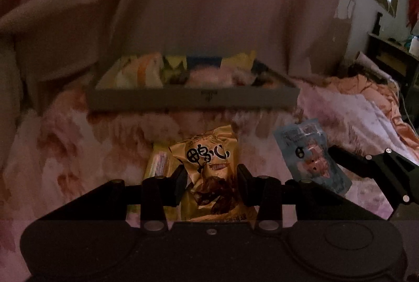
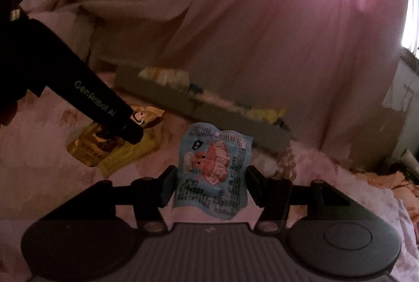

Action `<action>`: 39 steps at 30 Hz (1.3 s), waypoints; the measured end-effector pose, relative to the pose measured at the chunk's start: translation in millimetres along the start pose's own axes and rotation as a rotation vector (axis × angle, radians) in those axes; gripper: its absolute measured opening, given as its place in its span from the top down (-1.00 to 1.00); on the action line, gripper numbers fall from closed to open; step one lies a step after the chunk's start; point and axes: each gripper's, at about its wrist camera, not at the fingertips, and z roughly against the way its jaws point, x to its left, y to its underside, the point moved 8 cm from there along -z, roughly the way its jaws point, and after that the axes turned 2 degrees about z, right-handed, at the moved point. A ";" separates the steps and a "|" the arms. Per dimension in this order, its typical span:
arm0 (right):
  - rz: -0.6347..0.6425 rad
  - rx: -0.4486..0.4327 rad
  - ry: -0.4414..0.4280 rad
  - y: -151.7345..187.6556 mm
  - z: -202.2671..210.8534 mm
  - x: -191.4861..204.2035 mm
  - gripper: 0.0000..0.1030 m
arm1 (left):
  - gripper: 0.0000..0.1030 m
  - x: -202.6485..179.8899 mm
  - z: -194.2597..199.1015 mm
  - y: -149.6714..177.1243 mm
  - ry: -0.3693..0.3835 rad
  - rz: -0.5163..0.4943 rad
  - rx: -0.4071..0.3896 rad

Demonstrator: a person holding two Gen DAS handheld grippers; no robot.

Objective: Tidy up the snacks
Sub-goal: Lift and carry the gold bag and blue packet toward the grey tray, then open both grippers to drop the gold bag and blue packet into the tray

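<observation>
A gold snack packet point(image 1: 209, 172) lies on the pink bedspread, on top of a yellow packet point(image 1: 157, 161). My left gripper point(image 1: 212, 184) is open, its fingers on either side of the gold packet. A light blue snack packet point(image 2: 212, 172) lies to its right. My right gripper point(image 2: 209, 185) is open and straddles the blue packet. The blue packet point(image 1: 314, 153) and the right gripper's finger point(image 1: 348, 159) also show in the left wrist view. The left gripper point(image 2: 131, 130) shows in the right wrist view over the gold packet point(image 2: 89, 148).
A shallow grey box point(image 1: 193, 97) holding several snack packets stands on the bed behind the packets; it also shows in the right wrist view point(image 2: 209, 109). A pink curtain point(image 2: 262, 20) hangs behind it. Rumpled orange bedding point(image 1: 366, 88) lies at the right.
</observation>
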 end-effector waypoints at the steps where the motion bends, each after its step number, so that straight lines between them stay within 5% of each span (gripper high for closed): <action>1: -0.001 -0.014 0.006 -3.7 1.5 -2.3 -0.20 | 0.16 -1.9 2.1 -5.6 -0.001 -0.005 -0.009; 12: -0.019 -0.166 0.067 -51.4 -14.5 -36.8 -0.20 | 0.16 1.0 0.2 -76.8 -0.016 0.034 -0.138; 22: -0.172 -0.249 0.099 -84.2 -74.4 -84.6 -0.21 | 0.16 -3.1 -53.5 -147.0 -0.025 0.062 -0.214; 39: -0.180 -0.122 0.061 -66.2 -159.8 -82.4 -0.21 | 0.15 1.6 -143.1 -143.9 -0.028 0.040 -0.149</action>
